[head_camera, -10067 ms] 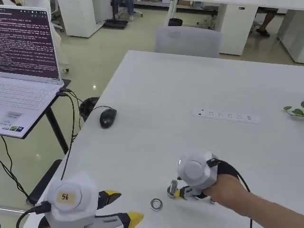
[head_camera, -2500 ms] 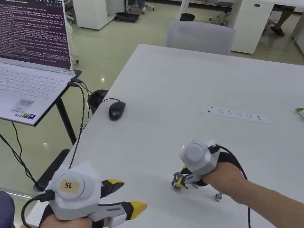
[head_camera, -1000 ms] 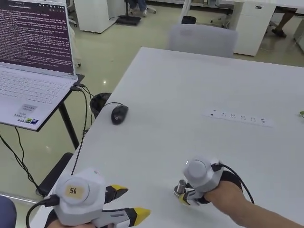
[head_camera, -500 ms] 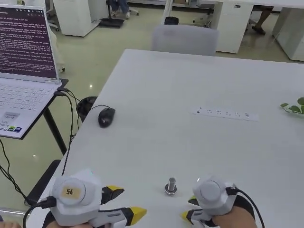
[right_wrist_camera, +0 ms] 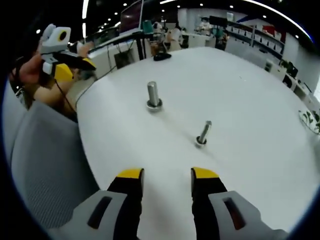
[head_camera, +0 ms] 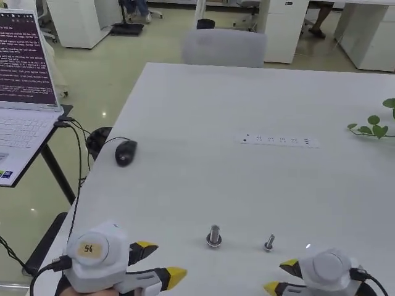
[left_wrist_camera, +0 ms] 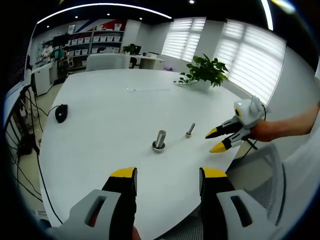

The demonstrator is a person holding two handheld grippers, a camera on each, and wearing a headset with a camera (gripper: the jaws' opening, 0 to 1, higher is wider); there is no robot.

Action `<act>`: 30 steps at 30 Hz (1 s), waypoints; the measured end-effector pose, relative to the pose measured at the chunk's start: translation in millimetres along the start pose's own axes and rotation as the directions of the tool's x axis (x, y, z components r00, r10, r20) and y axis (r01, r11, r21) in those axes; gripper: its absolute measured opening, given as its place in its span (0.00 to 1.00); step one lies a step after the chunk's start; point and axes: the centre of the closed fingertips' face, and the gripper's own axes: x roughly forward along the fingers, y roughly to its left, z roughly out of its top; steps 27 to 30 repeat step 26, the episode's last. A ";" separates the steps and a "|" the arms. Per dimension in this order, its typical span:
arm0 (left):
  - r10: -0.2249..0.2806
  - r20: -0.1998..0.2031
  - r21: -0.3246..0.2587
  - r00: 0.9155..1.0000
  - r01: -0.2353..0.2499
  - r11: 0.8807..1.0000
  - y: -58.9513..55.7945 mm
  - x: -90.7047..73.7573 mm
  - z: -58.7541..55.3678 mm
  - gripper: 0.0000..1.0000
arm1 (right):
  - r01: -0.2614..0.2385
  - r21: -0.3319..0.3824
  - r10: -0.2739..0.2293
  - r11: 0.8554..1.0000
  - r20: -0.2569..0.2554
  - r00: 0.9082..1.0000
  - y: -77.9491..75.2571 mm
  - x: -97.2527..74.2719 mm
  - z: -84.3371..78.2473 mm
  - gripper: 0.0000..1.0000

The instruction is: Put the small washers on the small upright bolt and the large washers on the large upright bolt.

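The large bolt (head_camera: 213,236) stands upright near the table's front edge, with a metal ring around its foot. The small bolt (head_camera: 270,242) stands upright to its right. My left gripper (head_camera: 162,262) is open and empty at the bottom left, short of both bolts. My right gripper (head_camera: 281,276) is open and empty at the bottom right, just below the small bolt. From the left gripper (left_wrist_camera: 168,174) I see the large bolt (left_wrist_camera: 159,140), the small bolt (left_wrist_camera: 190,130) and the right gripper (left_wrist_camera: 223,140). From the right gripper (right_wrist_camera: 167,174) I see the large bolt (right_wrist_camera: 153,96) and small bolt (right_wrist_camera: 203,133).
A black mouse (head_camera: 125,152) lies at the table's left edge and a white power strip (head_camera: 281,140) lies further back. A laptop (head_camera: 18,92) stands on a side stand to the left. A grey chair (head_camera: 223,48) stands behind the table, a plant (head_camera: 376,126) at right.
My right gripper has pulled back from the large bolt to the near table edge. The loose washer seen on the table ten seconds ago is gone from there. My left gripper has stayed put.
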 end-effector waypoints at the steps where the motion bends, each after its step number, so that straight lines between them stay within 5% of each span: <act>1: 0.000 -0.002 0.002 1.000 0.000 1.000 0.6 0.6 -0.7 0.49 | 0.008 0.015 -0.008 1.000 0.013 1.000 -2.5 -5.4 -2.8 0.40; 16: -0.023 -0.025 0.033 0.999 0.024 0.999 -3.8 7.4 -3.7 0.49 | 0.028 0.110 -0.041 0.994 0.116 0.992 -0.8 -21.9 -12.0 0.58; 30: -0.025 -0.026 0.041 0.999 0.026 0.999 -1.2 9.4 -4.4 0.50 | 0.045 0.122 -0.060 0.992 0.126 0.990 -5.2 -24.3 -7.6 0.59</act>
